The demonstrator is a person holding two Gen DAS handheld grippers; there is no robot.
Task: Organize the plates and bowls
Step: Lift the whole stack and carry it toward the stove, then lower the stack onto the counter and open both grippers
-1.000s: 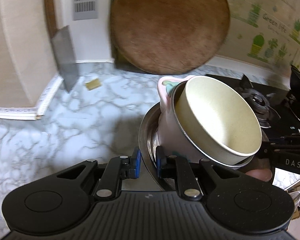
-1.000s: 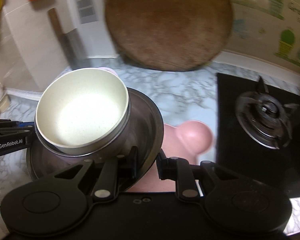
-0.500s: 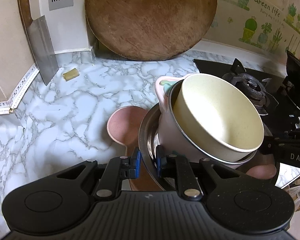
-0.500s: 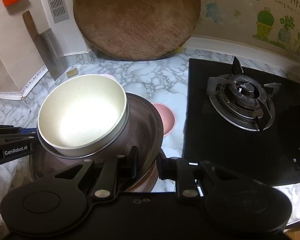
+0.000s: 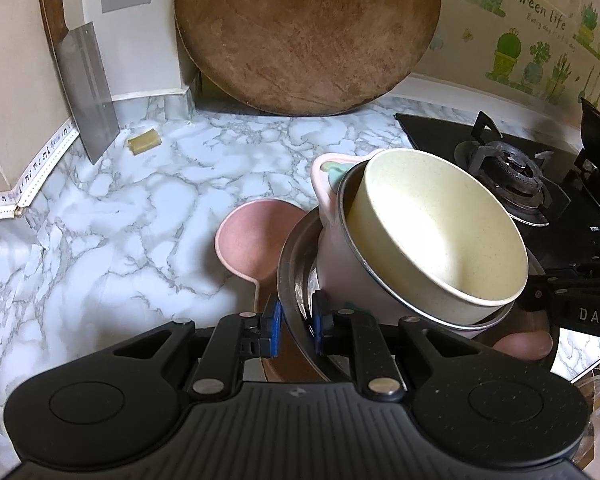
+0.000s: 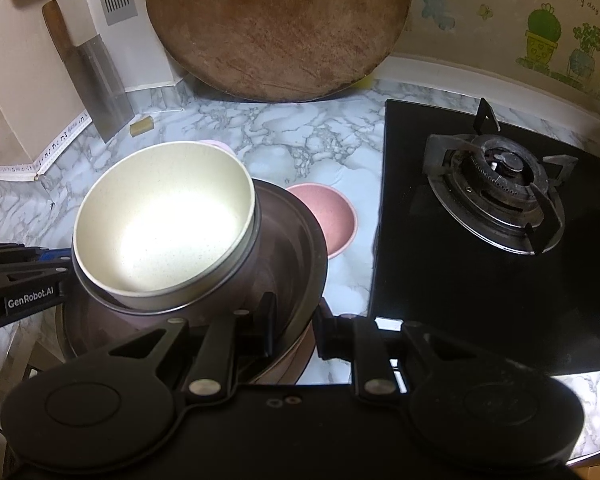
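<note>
Stack held above the marble surface [image 5: 112, 248]: cream bowl [image 5: 432, 232] nested in a steel-rimmed pink pot [image 5: 340, 268] on a steel plate [image 6: 296, 240]. Left gripper [image 5: 296, 322] and right gripper [image 6: 294, 326] each have jaws closed on opposite plate rims. The pink bowl [image 5: 252, 240] beneath is partly hidden; the pot's base cannot be made out.
</note>
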